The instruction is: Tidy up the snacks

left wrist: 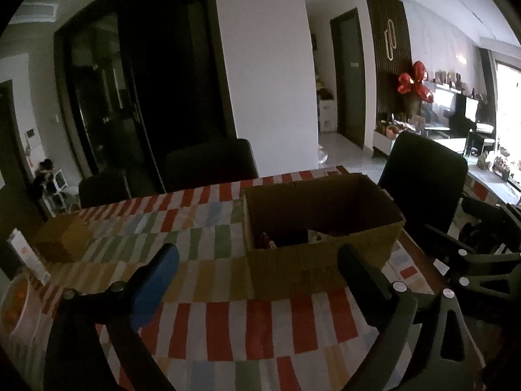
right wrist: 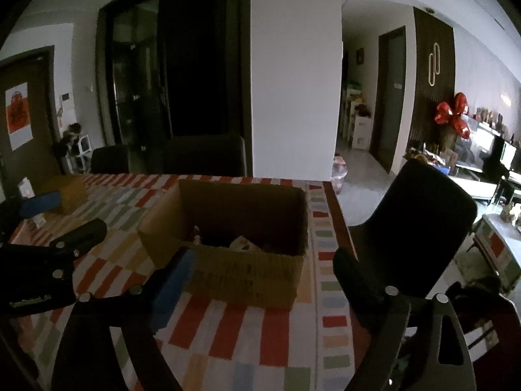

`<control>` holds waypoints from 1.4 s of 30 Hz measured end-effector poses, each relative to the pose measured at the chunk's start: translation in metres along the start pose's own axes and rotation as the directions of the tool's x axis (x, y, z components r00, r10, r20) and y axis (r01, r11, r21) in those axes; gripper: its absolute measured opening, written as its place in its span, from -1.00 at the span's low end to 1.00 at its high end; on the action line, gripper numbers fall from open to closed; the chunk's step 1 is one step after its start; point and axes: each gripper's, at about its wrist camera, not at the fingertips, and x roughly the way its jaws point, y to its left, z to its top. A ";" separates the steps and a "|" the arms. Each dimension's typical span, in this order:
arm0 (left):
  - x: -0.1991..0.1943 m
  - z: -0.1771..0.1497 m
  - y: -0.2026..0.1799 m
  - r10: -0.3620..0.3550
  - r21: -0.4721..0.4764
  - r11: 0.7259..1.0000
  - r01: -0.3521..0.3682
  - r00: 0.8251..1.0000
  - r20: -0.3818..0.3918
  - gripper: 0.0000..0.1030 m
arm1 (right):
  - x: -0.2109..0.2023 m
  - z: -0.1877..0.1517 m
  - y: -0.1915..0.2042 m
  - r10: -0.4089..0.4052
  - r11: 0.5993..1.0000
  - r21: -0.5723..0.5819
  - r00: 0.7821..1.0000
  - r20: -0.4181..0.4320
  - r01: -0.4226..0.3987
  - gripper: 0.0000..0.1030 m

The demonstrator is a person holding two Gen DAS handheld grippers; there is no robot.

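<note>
An open cardboard box [left wrist: 322, 254] stands on the checked tablecloth [left wrist: 208, 322], near the table's right edge; it also shows in the right wrist view [right wrist: 247, 277]. Snack packets [left wrist: 317, 237] lie inside it, mostly hidden by the walls; they also show in the right wrist view [right wrist: 242, 243]. My left gripper [left wrist: 260, 257] is open and empty, hovering just in front of the box. My right gripper [right wrist: 263, 264] is open and empty, in front of the box's near wall. The left gripper also shows at the left of the right wrist view [right wrist: 62, 218].
A smaller brown box [left wrist: 60, 238] and a white carton [left wrist: 27, 255] stand at the table's left. A bowl of oranges [left wrist: 14, 309] sits at the near left edge. Dark chairs stand behind the table [left wrist: 208, 163] and to the right [left wrist: 423, 176].
</note>
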 end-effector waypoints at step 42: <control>-0.126 -0.080 -0.008 0.017 -0.052 0.999 -0.013 0.998 0.068 1.00 | -0.110 -0.073 0.020 0.028 1.000 -0.009 0.999 0.042 -0.027 0.83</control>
